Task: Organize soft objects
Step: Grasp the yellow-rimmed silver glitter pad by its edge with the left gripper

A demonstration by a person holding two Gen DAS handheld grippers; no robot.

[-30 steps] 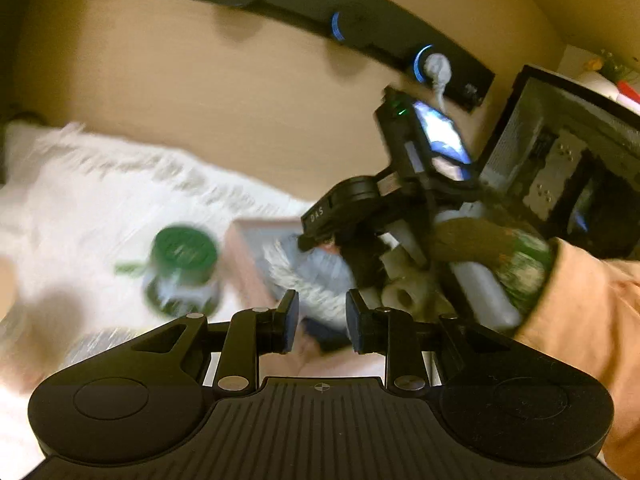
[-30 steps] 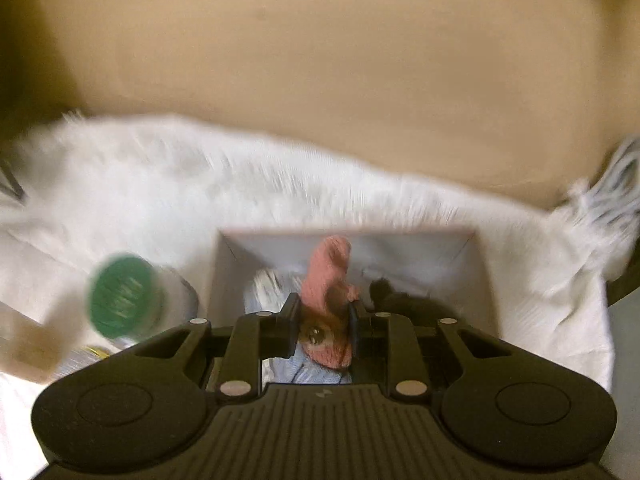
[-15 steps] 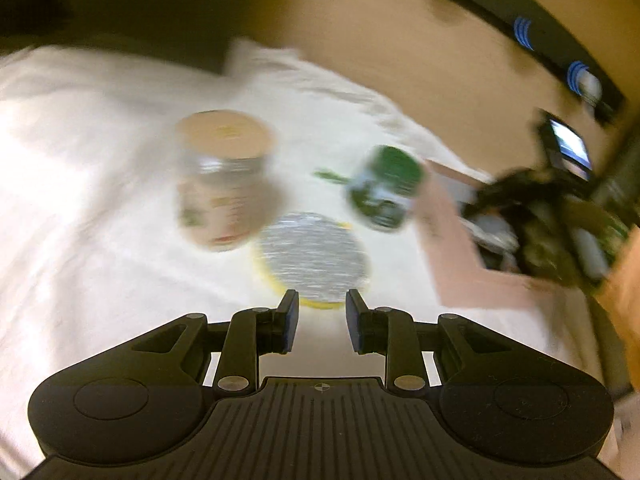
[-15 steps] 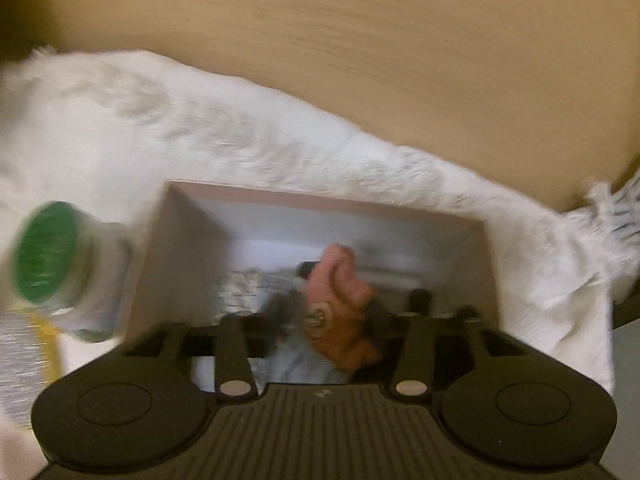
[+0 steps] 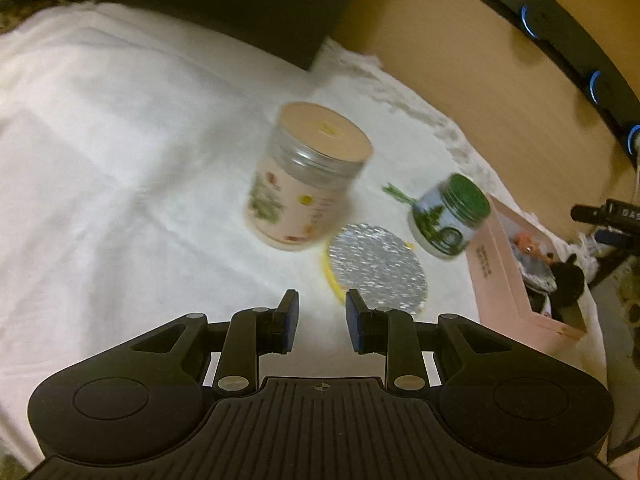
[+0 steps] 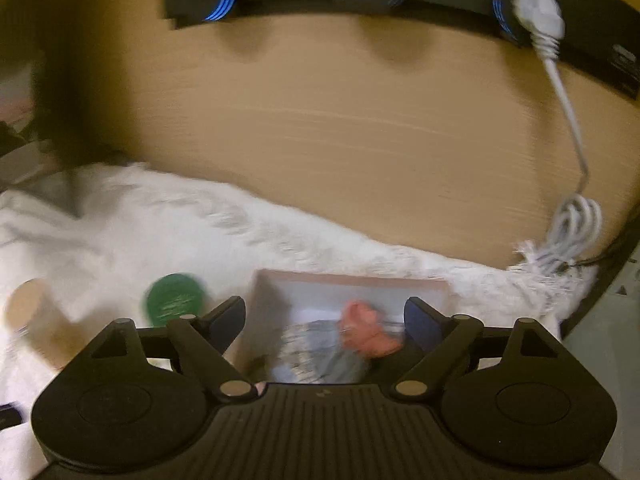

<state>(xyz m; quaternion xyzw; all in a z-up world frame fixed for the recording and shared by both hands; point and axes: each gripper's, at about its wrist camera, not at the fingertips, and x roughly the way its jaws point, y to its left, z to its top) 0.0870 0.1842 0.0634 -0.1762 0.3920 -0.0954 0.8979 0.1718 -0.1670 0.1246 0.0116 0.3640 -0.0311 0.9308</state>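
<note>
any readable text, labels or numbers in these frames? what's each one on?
"DAS": partial white letters on the black device at the right edge, cut off.
Pink box side: dark print, too blurred to read.
Tan-lid jar label: pictures and print, unreadable.
Green-lid jar label and lid: unreadable.

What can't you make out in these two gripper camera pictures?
- Pink box contents: left view, near wall hides most; right view, motion blur smears the pink toy.
- Jar label: left view, blurred.
- Right gripper: jaws opening above the box, nothing between the pads; the box's near end is hidden behind it.
</note>
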